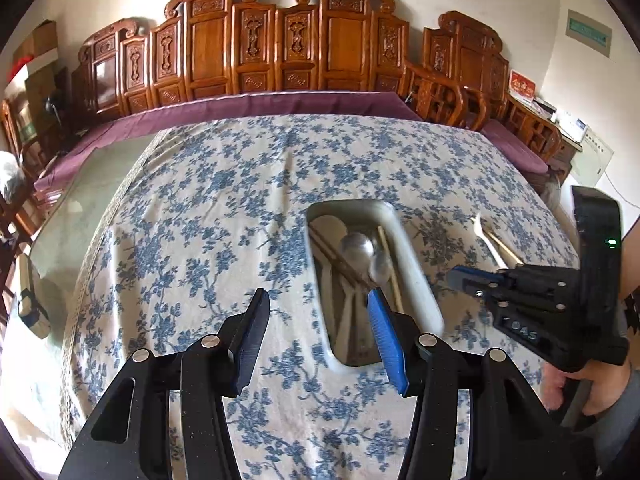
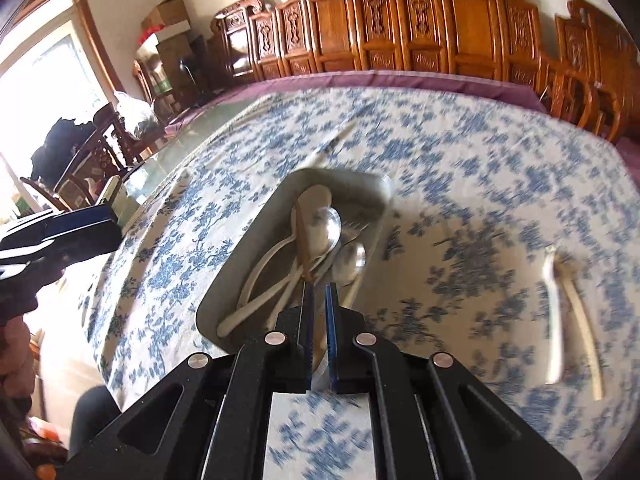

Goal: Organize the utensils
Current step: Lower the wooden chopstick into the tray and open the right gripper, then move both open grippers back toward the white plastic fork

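While its fingers stand wide apart with nothing between them, the left gripper (image 1: 318, 334) hovers low over the blue-flowered cloth (image 1: 224, 200) covering the bench, the tray's near end just beyond its blue pad. At 3 o'clock in that view, the right gripper (image 2: 319, 294) shows fingers drawn narrow, almost together, above the near end of the metal tray (image 2: 256, 236); whether they pinch anything cannot be told. Inside the tray lie steel spoons (image 2: 330, 224), pale spoons (image 2: 276, 252) and chopsticks (image 2: 302, 240). Farther off, at 2 o'clock from the tray, a white utensil (image 1: 486, 240) and a chopstick (image 1: 504, 246) rest on the cloth. Carved wooden chairs (image 1: 280, 40) line the wall beyond.
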`<action>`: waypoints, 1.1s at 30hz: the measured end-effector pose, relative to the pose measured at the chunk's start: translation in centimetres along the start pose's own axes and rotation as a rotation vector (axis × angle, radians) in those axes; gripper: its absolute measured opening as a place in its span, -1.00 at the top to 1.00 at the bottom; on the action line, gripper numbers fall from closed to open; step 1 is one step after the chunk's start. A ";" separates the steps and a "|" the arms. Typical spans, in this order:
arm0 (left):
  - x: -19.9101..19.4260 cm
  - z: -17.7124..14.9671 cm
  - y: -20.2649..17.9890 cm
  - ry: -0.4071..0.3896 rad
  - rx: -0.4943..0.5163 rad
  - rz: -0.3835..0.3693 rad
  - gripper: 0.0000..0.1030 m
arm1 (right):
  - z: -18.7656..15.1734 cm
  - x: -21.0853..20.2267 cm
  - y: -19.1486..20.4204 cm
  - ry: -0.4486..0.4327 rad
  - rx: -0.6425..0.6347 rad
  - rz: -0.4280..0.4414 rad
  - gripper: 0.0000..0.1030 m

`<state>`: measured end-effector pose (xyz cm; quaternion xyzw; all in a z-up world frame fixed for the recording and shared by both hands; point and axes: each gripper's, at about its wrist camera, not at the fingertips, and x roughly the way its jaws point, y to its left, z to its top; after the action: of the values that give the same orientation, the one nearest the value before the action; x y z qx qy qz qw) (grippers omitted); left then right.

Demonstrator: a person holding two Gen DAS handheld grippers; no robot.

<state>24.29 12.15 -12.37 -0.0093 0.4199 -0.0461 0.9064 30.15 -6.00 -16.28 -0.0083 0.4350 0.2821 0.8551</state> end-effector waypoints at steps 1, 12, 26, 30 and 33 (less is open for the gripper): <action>-0.3 0.1 -0.5 -0.004 0.004 -0.005 0.05 | -0.2 -0.8 -0.2 -0.010 -0.009 -0.009 0.85; -0.8 0.7 -6.3 -0.018 0.058 -0.057 -0.14 | -3.2 -8.2 -6.6 -0.056 0.009 -0.134 0.49; 2.9 1.4 -12.7 0.015 0.081 -0.130 -0.56 | -6.3 -9.5 -17.3 -0.006 0.062 -0.256 0.30; 4.7 1.7 -14.1 0.039 0.094 -0.138 -0.56 | -6.3 -7.5 -19.2 0.046 0.037 -0.258 0.30; 5.8 1.6 -15.0 0.055 0.105 -0.141 -0.56 | -6.5 -5.3 -20.4 0.102 0.021 -0.262 0.30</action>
<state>28.13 -3.31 -14.90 0.0101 0.4399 -0.1323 0.8882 32.89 -27.32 -21.03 -0.0702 0.4760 0.1626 0.8614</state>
